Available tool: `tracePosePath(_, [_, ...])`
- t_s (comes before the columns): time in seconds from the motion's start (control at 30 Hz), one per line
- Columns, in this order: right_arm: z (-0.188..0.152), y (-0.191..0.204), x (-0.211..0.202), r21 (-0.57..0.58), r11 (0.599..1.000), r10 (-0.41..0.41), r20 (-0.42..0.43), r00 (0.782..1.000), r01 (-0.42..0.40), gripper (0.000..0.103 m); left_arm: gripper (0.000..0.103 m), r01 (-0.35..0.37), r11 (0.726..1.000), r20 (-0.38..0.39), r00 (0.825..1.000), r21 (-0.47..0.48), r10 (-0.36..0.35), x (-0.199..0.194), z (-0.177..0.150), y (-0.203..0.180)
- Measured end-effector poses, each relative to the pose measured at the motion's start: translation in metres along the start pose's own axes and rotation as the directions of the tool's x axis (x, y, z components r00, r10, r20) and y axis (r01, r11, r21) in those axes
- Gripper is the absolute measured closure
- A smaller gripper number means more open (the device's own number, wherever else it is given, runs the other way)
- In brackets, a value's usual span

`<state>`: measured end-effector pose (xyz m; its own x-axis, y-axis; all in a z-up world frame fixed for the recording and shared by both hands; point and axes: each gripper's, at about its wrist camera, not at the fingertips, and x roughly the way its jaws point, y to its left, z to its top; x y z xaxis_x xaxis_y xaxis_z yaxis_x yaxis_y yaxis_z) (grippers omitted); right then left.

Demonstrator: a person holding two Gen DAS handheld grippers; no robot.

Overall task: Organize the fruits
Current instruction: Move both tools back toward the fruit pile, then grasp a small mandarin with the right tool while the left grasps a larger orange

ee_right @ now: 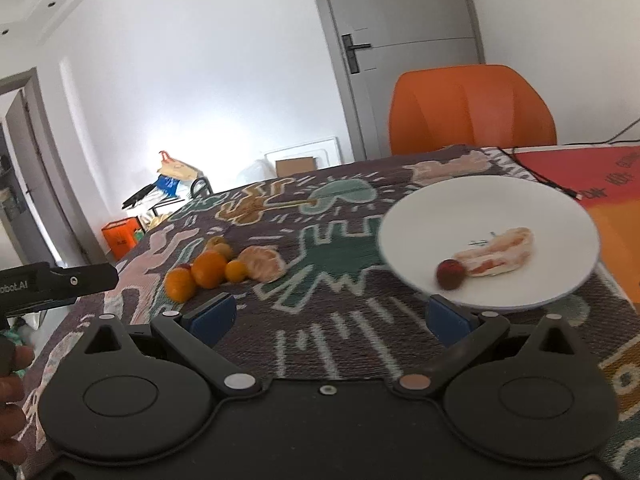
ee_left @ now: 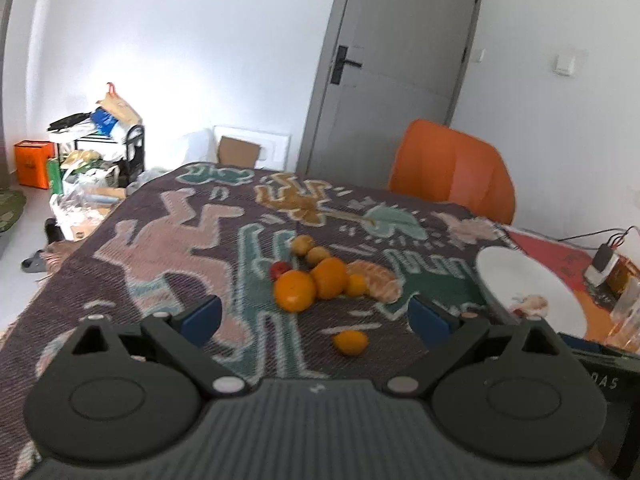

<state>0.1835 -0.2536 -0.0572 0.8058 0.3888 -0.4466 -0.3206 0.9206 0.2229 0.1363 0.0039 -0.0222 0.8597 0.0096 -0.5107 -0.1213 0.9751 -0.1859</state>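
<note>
A pile of fruit lies on the patterned tablecloth (ee_left: 168, 240): two oranges (ee_left: 295, 290), small yellow fruits (ee_left: 301, 245), a red fruit (ee_left: 279, 269) and a peeled citrus (ee_left: 374, 280). One small orange (ee_left: 351, 342) lies apart, nearest my left gripper (ee_left: 316, 314), which is open and empty above the cloth. The white plate (ee_right: 488, 216) holds a peeled citrus piece (ee_right: 500, 252) and a small red fruit (ee_right: 450, 274). My right gripper (ee_right: 332, 316) is open and empty, its right finger at the plate's near rim. The fruit pile (ee_right: 212, 268) lies to its left.
An orange chair (ee_right: 472, 108) stands behind the table. A red mat (ee_right: 592, 184) with a cable lies at the right. A small device and a clear container (ee_left: 628, 312) sit at the right edge. Cluttered shelves stand by the far wall.
</note>
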Motion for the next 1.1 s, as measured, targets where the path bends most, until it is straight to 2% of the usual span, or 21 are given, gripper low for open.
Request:
tracePosePath(0.17, [-0.004,0.012,0.007,0.005,0.998,0.064,-0.031,0.997,-0.064,0.000,0.004,-0.030,1.000,-0.012,0.999,0.003,0.030,-0.001,-0.005,0.011])
tracePosePath(0.47, [-0.006,0.041,0.019,-0.076,0.991,0.105,-0.059,0.993,-0.109,0.000,0.004,-0.008,1.000,-0.006,1.000,0.018,0.008,-0.003,-0.009,0.026])
tracePosePath(0.83, [-0.002,0.068,0.048,-0.109,0.980,0.154,-0.114,0.982,-0.166,0.001,0.008,-0.032,0.998,-0.018,0.999,-0.058,0.031,0.010,-0.010,0.062])
tracePosePath(1.03, [-0.001,0.081,0.069,-0.118,0.977,0.160,-0.161,0.974,-0.180,0.012,0.008,-0.052,0.995,-0.022,0.998,-0.086,0.050,0.018,-0.008,0.079])
tracePosePath(1.1, [-0.001,0.084,0.075,-0.123,0.976,0.158,-0.175,0.972,-0.181,0.026,0.008,-0.057,0.994,-0.022,0.998,-0.090,0.055,0.020,-0.007,0.083])
